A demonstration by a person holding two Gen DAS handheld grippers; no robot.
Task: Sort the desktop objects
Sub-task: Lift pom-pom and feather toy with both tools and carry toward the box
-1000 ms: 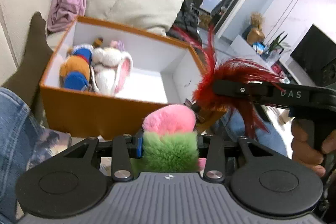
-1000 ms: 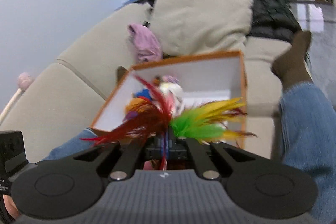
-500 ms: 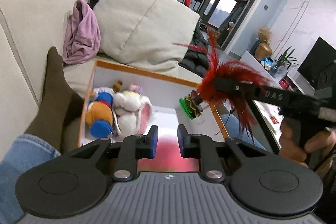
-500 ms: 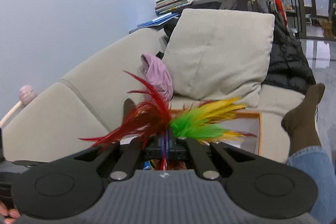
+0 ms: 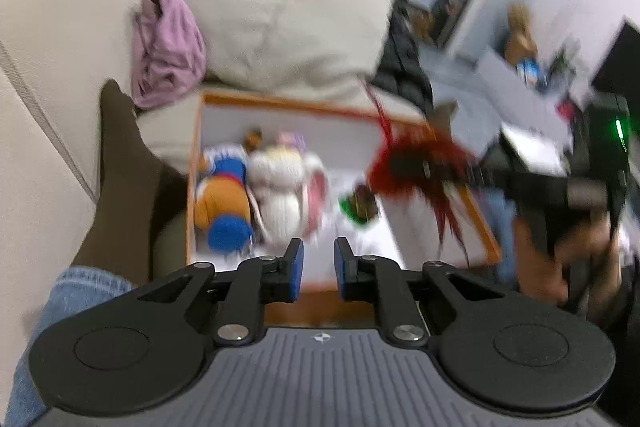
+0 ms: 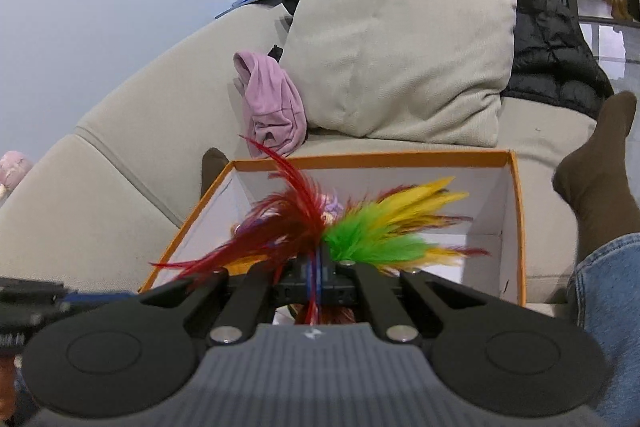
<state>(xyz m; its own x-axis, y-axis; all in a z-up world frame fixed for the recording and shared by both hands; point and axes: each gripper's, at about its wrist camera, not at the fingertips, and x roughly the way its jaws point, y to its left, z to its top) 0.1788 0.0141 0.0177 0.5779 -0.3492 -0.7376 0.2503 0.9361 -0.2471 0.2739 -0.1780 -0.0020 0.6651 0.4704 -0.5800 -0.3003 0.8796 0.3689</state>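
Observation:
An orange box [image 5: 280, 103] with a white inside sits on the sofa. In it lie an orange and blue plush [image 5: 222, 199] and a white bunny plush [image 5: 280, 187]. My left gripper [image 5: 319, 255] hovers above the box's near wall. Its blue pads stand a narrow gap apart with nothing between them. My right gripper [image 6: 318, 263] is shut on a feather shuttlecock [image 6: 360, 227] with red, green and yellow feathers. In the left wrist view the shuttlecock [image 5: 416, 163] hangs blurred over the box's right side. The box [image 6: 380, 157] lies just ahead of the right gripper.
A beige cushion [image 5: 288, 11] and a pink cloth [image 5: 168, 43] lie behind the box. A person's foot in a brown sock [image 5: 120, 179] rests at its left, and a jeans leg [image 6: 608, 307] beside it. A black jacket [image 6: 552, 59] lies on the sofa seat.
The left gripper let go of a pink and green pompom, pulled back from the box and narrowed its jaws. The right gripper moved in over the box with the shuttlecock.

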